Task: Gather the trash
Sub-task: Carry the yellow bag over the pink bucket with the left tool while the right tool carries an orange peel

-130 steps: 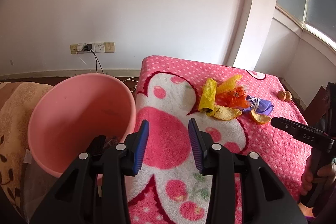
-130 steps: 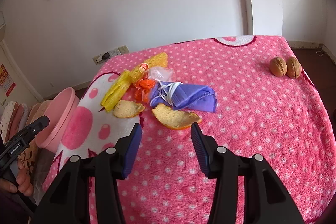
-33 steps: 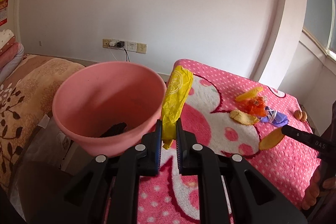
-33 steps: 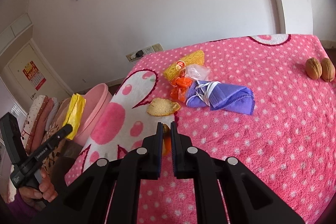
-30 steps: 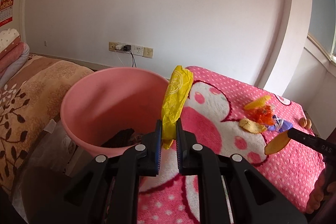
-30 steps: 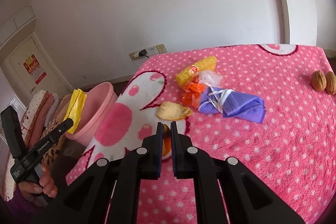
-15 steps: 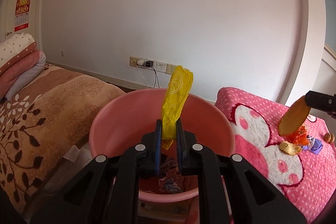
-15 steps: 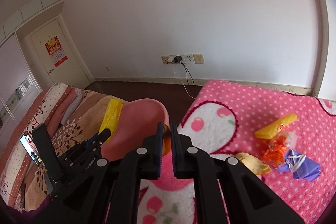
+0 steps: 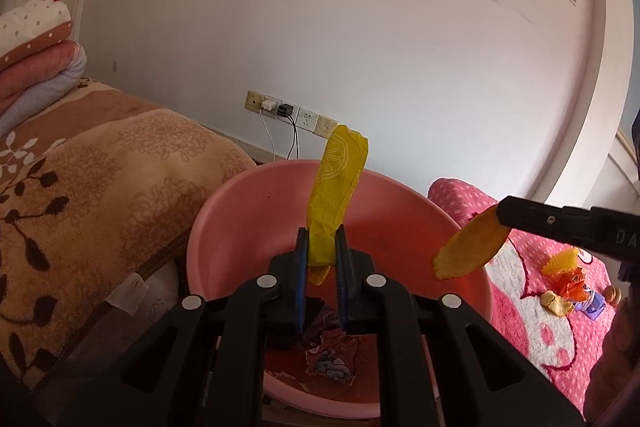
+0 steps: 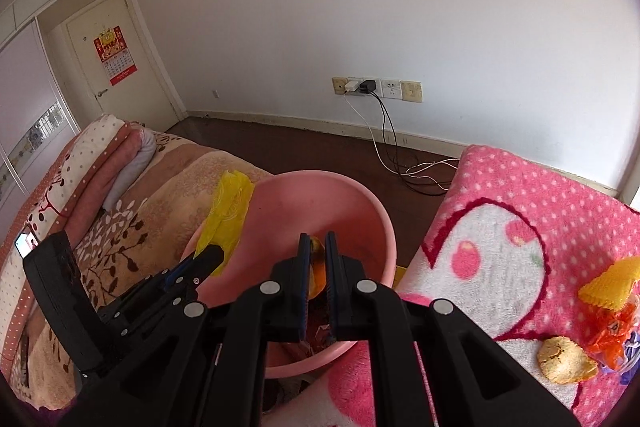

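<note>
The left hand-held gripper point(image 9: 322, 259) was seen at the lower centre of the left wrist view, clenched on a crumpled yellow wrapper point(image 9: 336, 187) that stood up from between the pads. It was held over the open mouth of the pink basin point(image 9: 224, 227), evidently so that the wrapper would fall inside once let go. The right hand-held gripper point(image 10: 316, 267) was likewise clamped tight, on a piece of orange peel point(image 10: 317, 269), and was poised over the same basin for what was judged to be the same reason.

In the right wrist view only a sliver of the peel could be made out between the pads. In the left wrist view the whole curved piece was shown at the right of the frame, hanging from the black tip over the basin's rim. That view also revealed what was already in the bottom of the basin: dark scraps and torn printed packaging point(image 9: 332, 359).

The right wrist view gave the wider room instead: a brown leaf-patterned blanket point(image 10: 132, 227) at the left and the pink polka-dot bed cover point(image 10: 540, 211) at the right. On that cover, at the right edge of the frame, more trash was left: a yellow net piece point(image 10: 612, 287), an orange wrapper point(image 10: 612, 331) and another peel point(image 10: 564, 363), well apart from the basin.
</note>
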The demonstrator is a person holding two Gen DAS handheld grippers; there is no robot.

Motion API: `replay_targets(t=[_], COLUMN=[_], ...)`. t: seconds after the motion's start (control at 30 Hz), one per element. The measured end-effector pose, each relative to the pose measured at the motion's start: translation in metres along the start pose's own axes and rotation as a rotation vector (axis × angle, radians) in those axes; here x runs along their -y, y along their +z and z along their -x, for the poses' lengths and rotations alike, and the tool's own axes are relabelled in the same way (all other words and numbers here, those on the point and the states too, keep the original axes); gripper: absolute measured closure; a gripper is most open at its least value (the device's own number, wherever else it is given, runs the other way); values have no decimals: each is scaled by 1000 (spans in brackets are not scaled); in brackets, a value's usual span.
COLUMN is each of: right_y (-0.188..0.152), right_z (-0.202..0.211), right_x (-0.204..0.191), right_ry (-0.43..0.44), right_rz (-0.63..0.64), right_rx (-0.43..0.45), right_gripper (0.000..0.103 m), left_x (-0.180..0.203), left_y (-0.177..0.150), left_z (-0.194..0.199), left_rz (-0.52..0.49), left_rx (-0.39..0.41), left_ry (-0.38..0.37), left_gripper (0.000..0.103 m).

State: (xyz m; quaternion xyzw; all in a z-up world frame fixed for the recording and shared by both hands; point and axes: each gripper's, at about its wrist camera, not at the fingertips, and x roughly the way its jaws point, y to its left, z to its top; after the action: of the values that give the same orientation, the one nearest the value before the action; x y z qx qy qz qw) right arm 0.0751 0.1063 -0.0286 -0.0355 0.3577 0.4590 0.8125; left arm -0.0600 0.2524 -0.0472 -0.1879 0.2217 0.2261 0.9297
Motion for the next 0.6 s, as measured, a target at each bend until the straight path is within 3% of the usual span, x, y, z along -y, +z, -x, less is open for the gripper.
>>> replay_targets(t=[0.3, 0.43, 0.5, 0.6], right_y=[-6, -7, -7, -9], right_z=[-23, -26, -27, -23], right_x=[-6, -7, -7, -7], right_ry=[0, 10, 18, 25], right_rz=[19, 14, 11, 10], right_rx=[-43, -47, -49, -41], right_gripper=[96, 87, 86, 69], left_x=[2, 1, 1, 1], left_y=[-1, -1, -1, -1], left_z=[-12, -14, -14, -15], left_rz=[-14, -6, -4, -7], left_rx=[-48, -54, -54, -61], left_ry=[-18, -33, -38, -36], left_gripper=[88, 63, 63, 63])
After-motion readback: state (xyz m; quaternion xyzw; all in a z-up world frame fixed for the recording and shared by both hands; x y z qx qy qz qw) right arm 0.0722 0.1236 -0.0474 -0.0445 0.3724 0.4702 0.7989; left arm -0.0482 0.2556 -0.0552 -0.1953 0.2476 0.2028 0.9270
